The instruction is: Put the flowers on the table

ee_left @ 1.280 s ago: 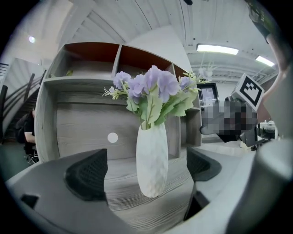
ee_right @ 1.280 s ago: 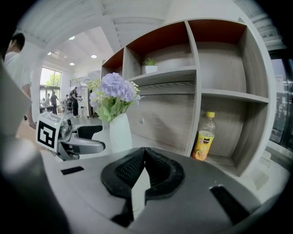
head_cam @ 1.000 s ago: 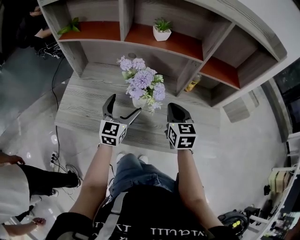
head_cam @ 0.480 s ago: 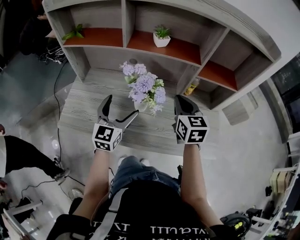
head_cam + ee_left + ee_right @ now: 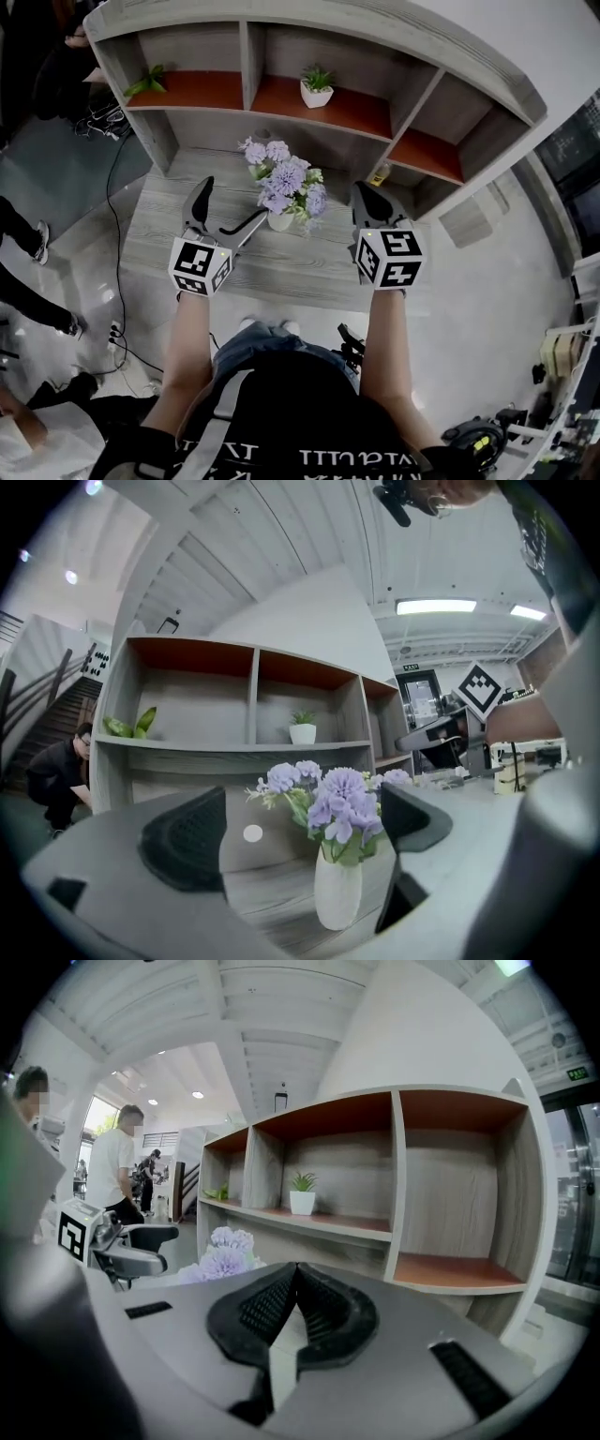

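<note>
Purple flowers (image 5: 286,178) in white vase (image 5: 279,221) on bench (image 5: 309,267), L claw (image 5: 228,204) spread apart left of vase, R claw (image 5: 367,199) pressed together right of vase

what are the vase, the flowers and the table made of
Vase: smooth, matte white, so it looks ceramic, possibly plastic. Flowers: very even purple blooms, probably fabric or plastic, though real ones can't be ruled out. Table: grey streaked grain, so wood or wood-look laminate.
</note>
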`<state>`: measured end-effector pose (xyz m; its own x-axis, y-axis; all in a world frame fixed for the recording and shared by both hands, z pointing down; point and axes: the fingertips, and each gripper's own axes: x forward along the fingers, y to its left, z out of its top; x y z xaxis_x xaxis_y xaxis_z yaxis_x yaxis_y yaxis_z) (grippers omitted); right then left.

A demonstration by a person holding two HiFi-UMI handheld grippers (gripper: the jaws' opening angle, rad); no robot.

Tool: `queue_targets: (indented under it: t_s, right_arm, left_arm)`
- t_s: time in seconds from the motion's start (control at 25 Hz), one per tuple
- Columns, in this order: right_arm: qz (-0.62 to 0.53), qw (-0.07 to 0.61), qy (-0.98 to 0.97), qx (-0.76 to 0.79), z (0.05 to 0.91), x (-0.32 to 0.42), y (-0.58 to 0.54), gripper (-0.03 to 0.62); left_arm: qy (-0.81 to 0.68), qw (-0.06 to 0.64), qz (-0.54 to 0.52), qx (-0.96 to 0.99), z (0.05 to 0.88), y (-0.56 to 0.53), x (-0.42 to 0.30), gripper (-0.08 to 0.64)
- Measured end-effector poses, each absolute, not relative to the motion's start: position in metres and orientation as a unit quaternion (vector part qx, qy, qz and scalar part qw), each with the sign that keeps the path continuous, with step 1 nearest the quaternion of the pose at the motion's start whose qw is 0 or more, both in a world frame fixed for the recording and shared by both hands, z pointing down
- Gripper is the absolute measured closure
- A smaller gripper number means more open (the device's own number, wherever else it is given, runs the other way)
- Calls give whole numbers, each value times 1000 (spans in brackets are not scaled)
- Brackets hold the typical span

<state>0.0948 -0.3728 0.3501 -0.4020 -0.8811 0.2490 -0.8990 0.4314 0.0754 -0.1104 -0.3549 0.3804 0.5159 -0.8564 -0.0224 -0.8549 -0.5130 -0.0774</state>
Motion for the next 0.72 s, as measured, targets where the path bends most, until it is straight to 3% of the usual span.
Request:
queue_targets:
  t_s: [0.2,0.52,0.72]
  right_arm:
    - [22,117,-836,535,332,96,-370,577]
    - [0,100,-830,549,315,101,-362,577]
    - [-7,89,-825,559,307,103,-359,577]
  left_arm:
    - [485,59,0,-872,350,-362,-111,40]
    - [472,93,6,-877,312,-370,-109,108]
    - [476,85,43,-874,292,-374,-114,216]
